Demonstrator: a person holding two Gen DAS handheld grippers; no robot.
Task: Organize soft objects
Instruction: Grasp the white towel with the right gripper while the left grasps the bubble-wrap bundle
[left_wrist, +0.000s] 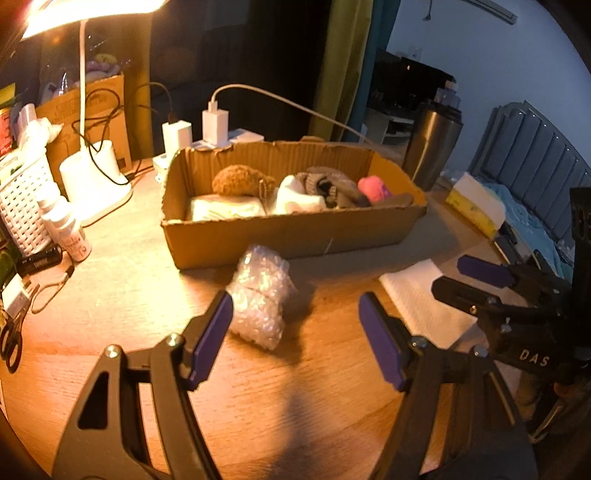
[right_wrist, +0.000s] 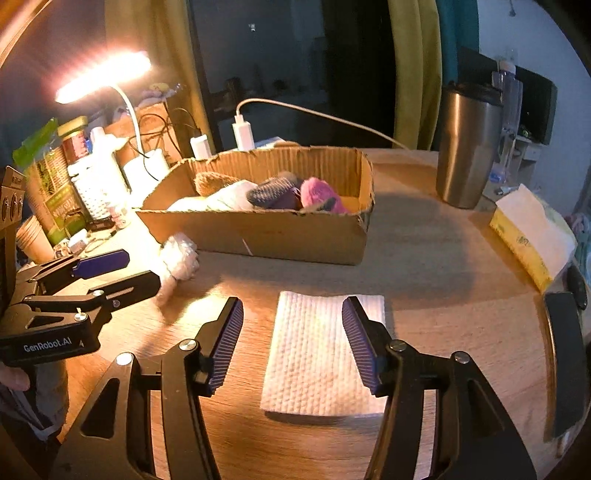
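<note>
A crumpled bubble-wrap bundle (left_wrist: 258, 295) lies on the wooden table in front of an open cardboard box (left_wrist: 295, 236). My left gripper (left_wrist: 295, 314) is open, its left fingertip beside the bundle and nothing gripped. In the box sit a brown plush (left_wrist: 236, 181), white cloth (left_wrist: 295, 197), a grey knitted piece (left_wrist: 332, 184) and a pink soft thing (left_wrist: 373, 188). In the right wrist view a white folded towel (right_wrist: 314, 354) lies flat, and my right gripper (right_wrist: 291, 310) hangs open over it, pads off it. The left gripper (right_wrist: 142, 269) shows beside the bundle (right_wrist: 181, 258), and the box (right_wrist: 277, 236) is behind.
A lit desk lamp (left_wrist: 92, 177), a white basket (left_wrist: 22, 206), small bottles, chargers and cables crowd the left and back. A steel tumbler (right_wrist: 465, 147) and a yellow tissue box (right_wrist: 528, 240) stand right. Scissors (left_wrist: 11, 339) lie at the left edge.
</note>
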